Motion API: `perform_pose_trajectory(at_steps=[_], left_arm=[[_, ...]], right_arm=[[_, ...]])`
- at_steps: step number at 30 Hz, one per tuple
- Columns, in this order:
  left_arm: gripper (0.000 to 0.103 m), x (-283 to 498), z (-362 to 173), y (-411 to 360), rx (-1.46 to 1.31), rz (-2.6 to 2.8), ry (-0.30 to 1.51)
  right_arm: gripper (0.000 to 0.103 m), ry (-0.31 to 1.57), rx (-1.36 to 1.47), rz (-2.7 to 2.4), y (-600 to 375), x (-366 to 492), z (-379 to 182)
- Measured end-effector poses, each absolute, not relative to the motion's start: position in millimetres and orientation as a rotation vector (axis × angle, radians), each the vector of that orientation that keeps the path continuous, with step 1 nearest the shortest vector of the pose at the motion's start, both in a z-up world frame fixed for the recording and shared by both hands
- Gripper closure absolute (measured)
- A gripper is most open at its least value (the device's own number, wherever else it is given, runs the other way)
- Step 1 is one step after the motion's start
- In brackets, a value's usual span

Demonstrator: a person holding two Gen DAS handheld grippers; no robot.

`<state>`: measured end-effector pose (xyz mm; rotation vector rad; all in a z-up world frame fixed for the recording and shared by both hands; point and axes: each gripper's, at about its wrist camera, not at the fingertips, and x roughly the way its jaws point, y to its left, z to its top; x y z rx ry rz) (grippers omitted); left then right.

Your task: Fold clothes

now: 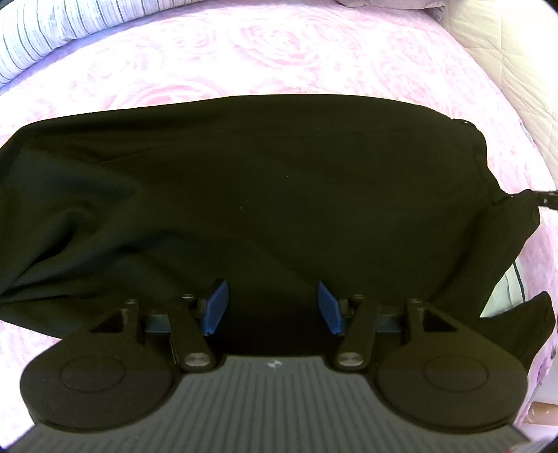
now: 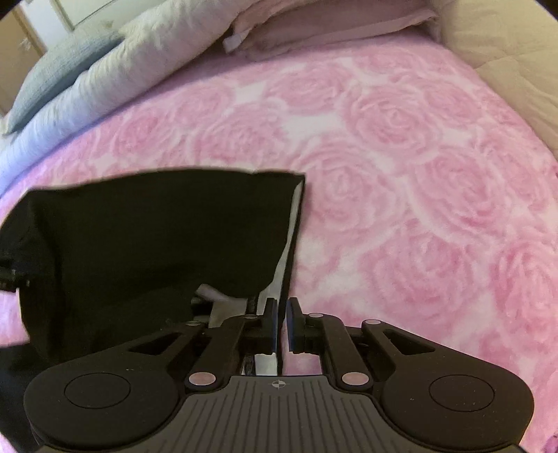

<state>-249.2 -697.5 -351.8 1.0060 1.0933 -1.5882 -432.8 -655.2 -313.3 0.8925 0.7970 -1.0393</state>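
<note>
left claw point(image 1: 272, 306): blue pads wide apart, nothing between them; hovers over the near edge of the black garment point(image 1: 244, 195).
right claw point(image 2: 281, 325): pads nearly together, thin gap showing. The garment's right-hand edge, with its pale lining point(image 2: 284, 275), runs down into that gap; looks pinched on the hem, but contact is not clearly visible, so can't confirm.
garment position: lies spread on the pink rose bedspread point(image 2: 401, 195), mostly flat, roughly rectangular. Far edge straight. Left part relative to the left claw is rumpled with deep creases point(image 1: 69, 223); right end shows a seam or waistband line point(image 1: 477, 167) and a flap point(image 1: 523, 324) hanging toward the bed's near side.
fold state: could be a layer already doubled over or a piece just laid out; pictures don't settle which.
handling, judged: thin woven cloth, light, limp, no stiffness; drapes and sags when lifted. Not fragile. Smooth lining may slide between layers.
grip points, judged: take hems and corners, not the mid-panel; pinch through all layers at the seam end.
risk, judged: one-corner lift drags the rest and adds creases.
surroundings: striped bedding point(image 1: 38, 31) and pillows point(image 2: 314, 31) beyond the garment's far edge, well apart.
</note>
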Motion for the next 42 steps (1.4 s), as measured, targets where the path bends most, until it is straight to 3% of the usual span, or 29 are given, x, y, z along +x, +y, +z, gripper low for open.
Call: perform_pose_trajectory(at_steps=[2,5,11,25,31,39,42], left_arm=[[0.051,-249,-352,-698,1.007,-1.59,1.092],[0.051,-250,-352,-698,1.01,-1.593,1.091],[0.051,-250,-352,-697,1.012,-1.592,1.088],[0.051,-251,-355,-695,0.995,-1.586,1.091],[0.053,-244,-350,-703,0.99,-1.582,1.054],[0.054,-218,-344,-718,0.903,-1.529,1.022],[0.054,-216,-342,-719,0.901,-1.535,1.02]], right_arm=[[0.095,0.75,0.933,-0.986,-656,-436,-314],[0.095,0.901,0.767,-0.979,-651,-420,-315],[0.094,1.135,0.252,-0.771,-627,-384,-333],[0.094,1.206,-0.269,-0.372,-599,-375,-360],[0.097,1.206,-0.154,-0.453,-628,-371,-355],[0.103,1.068,-0.199,-0.824,-704,-381,-334],[0.102,0.993,0.047,-0.858,-735,-394,-320]])
